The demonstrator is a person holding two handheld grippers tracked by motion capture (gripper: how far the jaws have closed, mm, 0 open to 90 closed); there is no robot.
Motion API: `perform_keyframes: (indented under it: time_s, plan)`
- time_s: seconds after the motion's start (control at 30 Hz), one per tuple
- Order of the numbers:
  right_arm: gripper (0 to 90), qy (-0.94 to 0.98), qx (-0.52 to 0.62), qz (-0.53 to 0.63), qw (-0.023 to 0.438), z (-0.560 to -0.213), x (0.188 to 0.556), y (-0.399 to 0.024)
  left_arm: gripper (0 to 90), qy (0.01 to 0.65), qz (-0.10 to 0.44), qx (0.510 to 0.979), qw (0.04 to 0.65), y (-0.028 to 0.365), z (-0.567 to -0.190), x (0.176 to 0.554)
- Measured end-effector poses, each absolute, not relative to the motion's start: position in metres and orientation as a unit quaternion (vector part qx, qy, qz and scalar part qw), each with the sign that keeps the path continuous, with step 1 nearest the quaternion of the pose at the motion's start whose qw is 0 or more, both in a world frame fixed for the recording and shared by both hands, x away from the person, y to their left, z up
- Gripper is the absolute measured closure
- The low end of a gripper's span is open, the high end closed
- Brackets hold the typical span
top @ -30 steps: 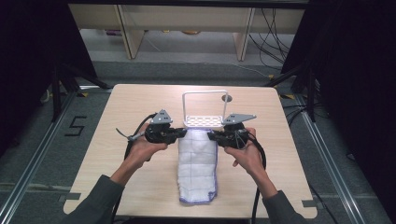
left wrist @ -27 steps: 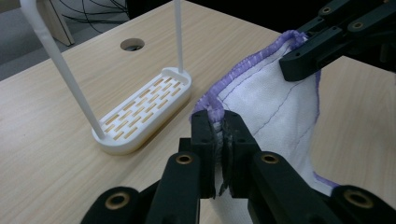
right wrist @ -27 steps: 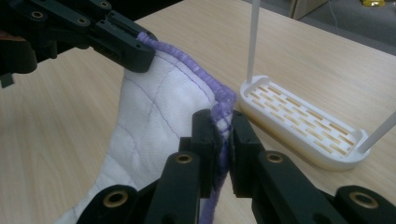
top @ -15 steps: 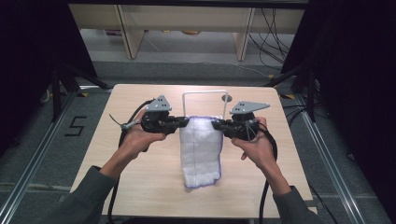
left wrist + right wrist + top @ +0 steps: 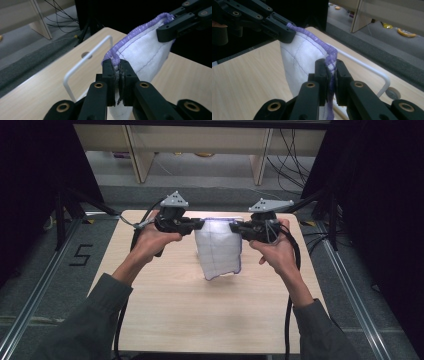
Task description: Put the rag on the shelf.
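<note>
A white cloth with a purple stitched hem (image 5: 218,252) hangs above the wooden table (image 5: 165,305), held by its two top corners. My left gripper (image 5: 201,224) is shut on the left corner, and the hem (image 5: 117,51) runs out from between its jaws. My right gripper (image 5: 234,227) is shut on the right corner, with the purple edge (image 5: 331,57) pinched between its jaws. The cloth's lower end floats free of the tabletop. In each gripper view the other gripper clamps the far corner of the cloth (image 5: 142,53) (image 5: 298,56).
A white wire rack (image 5: 83,61) (image 5: 372,70) stands upright on the table behind the cloth, near the far edge. A round hole (image 5: 392,93) is in the tabletop next to it. Wooden shelf legs (image 5: 140,155) and cables lie on the floor beyond.
Both hands have lifted the cloth off the table. A second ago it lay flat; now it hangs free between the two grippers, which sit higher and farther back.
</note>
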State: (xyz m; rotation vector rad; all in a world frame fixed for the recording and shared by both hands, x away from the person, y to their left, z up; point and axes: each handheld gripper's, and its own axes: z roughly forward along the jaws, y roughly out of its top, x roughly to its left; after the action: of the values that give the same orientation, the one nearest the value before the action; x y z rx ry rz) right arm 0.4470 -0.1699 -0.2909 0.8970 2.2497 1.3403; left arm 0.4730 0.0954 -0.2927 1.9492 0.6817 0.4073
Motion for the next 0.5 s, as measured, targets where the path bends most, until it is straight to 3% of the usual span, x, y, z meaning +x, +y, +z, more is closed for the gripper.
perform_keyframes:
  time_s: [0.5]
  plan:
    - [83.4,0.779,0.337,0.485,0.209,-0.259,0.487,-0.174,84.5,0.287,0.199,0.794,0.497,0.083,-0.256,0.508]
